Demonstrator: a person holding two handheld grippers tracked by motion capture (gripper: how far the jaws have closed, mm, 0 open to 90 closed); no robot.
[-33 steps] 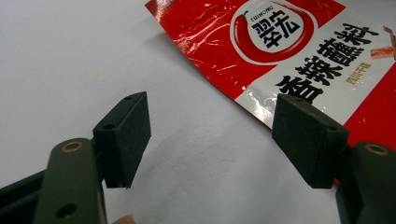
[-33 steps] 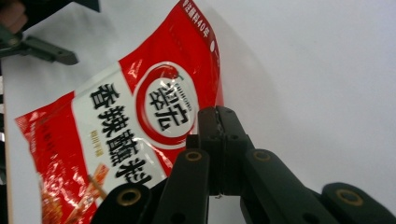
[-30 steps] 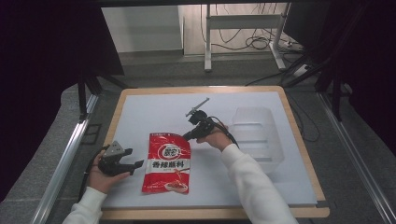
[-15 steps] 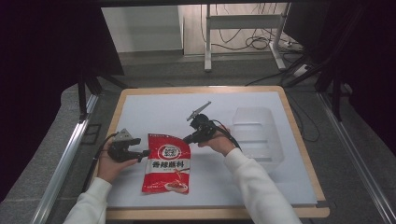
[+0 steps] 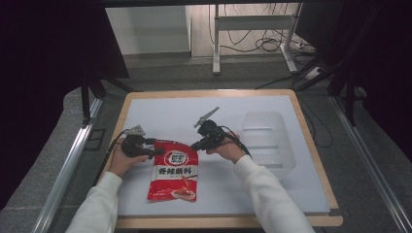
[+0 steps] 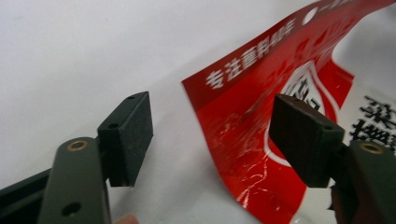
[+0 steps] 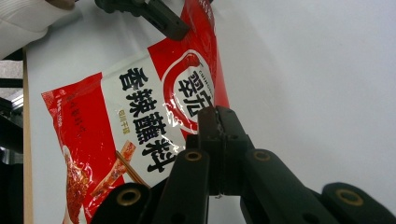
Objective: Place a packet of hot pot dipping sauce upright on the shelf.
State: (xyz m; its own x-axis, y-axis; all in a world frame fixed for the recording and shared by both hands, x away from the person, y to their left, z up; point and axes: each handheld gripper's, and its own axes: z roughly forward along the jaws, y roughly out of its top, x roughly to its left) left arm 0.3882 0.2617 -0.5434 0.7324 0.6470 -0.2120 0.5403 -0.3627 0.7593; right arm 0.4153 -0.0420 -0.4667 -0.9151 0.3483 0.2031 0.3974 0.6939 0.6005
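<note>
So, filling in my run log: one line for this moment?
left gripper: open, at red plastic seasoning packet corner | right gripper: shut, on packet edge

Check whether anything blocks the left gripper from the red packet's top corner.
Nothing visible does. The left gripper has open jaws, just closing slightly, already straddling the corner of the red packet, with bare white table around it.

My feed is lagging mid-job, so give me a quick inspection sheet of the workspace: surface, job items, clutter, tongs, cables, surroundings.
Surface: white mat on a wood-edged table.
Job's things: red seasoning packet lying flat, its top edge lifted.
Clutter: clear plastic container at the right.
Grippers: left tongs open, just closing a little, the packet's corner between the pads, untouched; right tongs shut, over the packet's top edge; whether they pinch it is unclear.
Cables: black cable trailing from the left tongs; loose cables on the floor.
Surroundings: metal stand legs, dark curtains.
</note>
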